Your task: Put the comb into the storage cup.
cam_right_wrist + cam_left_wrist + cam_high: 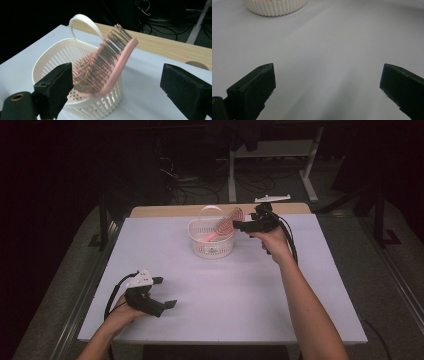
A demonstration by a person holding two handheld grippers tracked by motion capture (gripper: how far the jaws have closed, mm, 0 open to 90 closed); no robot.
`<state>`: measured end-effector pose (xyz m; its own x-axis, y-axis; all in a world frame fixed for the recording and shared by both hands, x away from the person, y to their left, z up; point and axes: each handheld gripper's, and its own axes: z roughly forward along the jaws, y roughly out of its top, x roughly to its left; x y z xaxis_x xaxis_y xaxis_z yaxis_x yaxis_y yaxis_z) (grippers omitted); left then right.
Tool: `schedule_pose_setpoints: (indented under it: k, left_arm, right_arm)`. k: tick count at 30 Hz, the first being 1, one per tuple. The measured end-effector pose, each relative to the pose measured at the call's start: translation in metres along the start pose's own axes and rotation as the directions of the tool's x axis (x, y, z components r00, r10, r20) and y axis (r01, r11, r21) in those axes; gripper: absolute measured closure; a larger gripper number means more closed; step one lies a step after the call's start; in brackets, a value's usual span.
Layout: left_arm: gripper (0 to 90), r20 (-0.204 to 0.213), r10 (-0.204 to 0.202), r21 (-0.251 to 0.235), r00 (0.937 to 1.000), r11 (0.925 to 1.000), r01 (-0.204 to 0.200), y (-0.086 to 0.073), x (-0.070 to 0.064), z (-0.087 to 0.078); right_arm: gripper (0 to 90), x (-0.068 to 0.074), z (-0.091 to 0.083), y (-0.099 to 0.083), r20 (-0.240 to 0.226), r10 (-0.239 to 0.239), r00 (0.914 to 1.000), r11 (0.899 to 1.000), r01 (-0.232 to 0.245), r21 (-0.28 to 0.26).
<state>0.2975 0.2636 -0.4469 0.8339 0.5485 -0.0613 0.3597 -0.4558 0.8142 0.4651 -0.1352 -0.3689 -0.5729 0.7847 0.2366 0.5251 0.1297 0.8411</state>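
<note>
While both grippers stood with jaws apart and empty, the pink hairbrush (223,226) leaned in the white basket (212,249) at table centre, toward 12 o'clock.
At 7 o'clock the left gripper (166,292) rested low on the table (240,285), pointing toward 2 o'clock. The brush looked light, stiff and slightly slippery; its curved back rim (122,62) seemed the best hold, bristles avoided. At 1 o'clock the right gripper (245,226) was raised just beside the brush head, aimed toward 9 o'clock.

Slotted white plastic basket (100,105), glossy pink plastic brush (120,62).
</note>
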Motion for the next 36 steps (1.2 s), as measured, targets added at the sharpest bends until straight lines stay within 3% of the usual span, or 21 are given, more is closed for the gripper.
schedule_pose_setpoints:
  k: [17, 28, 36]
  left_arm:
    - [0.1, -0.007, -0.009, -0.003, 0.9999, 1.0000, 0.009, 0.000, 0.002, -0.003]
    - [0.1, -0.006, -0.012, -0.009, 0.9999, 0.9999, 0.012, 0.000, 0.004, -0.004]
    - [0.1, 0.000, -0.011, -0.005, 0.9999, 0.9999, 0.011, 0.000, 0.004, -0.003]
  right_arm:
    - [5.1, 0.002, -0.020, -0.028, -0.029, -0.055, 0.9981, 0.998, 0.056, 0.036]
    - [0.8, 0.014, -0.031, -0.049, -0.049, -0.123, 0.9912, 0.991, 0.125, 0.054]
    - [0.2, 0.019, -0.039, -0.070, -0.061, -0.143, 0.9878, 0.987, 0.147, 0.061]
